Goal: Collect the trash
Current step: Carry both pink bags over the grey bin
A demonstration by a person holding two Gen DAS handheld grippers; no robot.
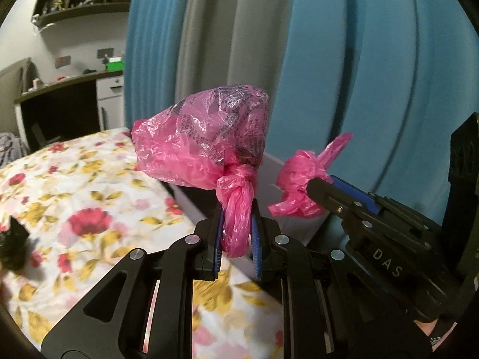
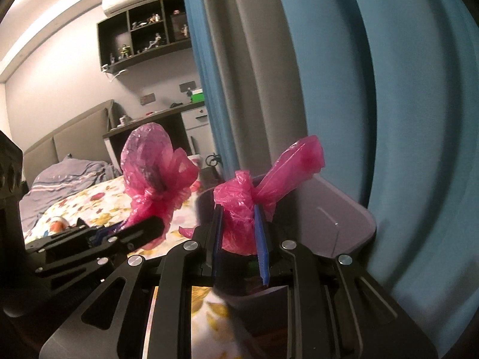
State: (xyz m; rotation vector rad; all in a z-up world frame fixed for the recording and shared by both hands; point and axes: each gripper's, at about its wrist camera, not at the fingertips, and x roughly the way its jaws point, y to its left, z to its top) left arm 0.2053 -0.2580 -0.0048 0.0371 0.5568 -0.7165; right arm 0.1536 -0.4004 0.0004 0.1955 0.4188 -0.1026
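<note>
A knotted pink plastic trash bag with printed text hangs in the air above the bed. My left gripper is shut on its knotted neck; it also shows in the right wrist view. My right gripper is shut on a small bunched piece of pink plastic, which also shows in the left wrist view at the right gripper's tip. A grey bin stands just behind and below the right gripper, its dark opening under the pink piece.
A bed with a flowered sheet lies below and to the left. Blue and grey curtains hang close behind. A desk and wall shelves with small figures are far off at the left.
</note>
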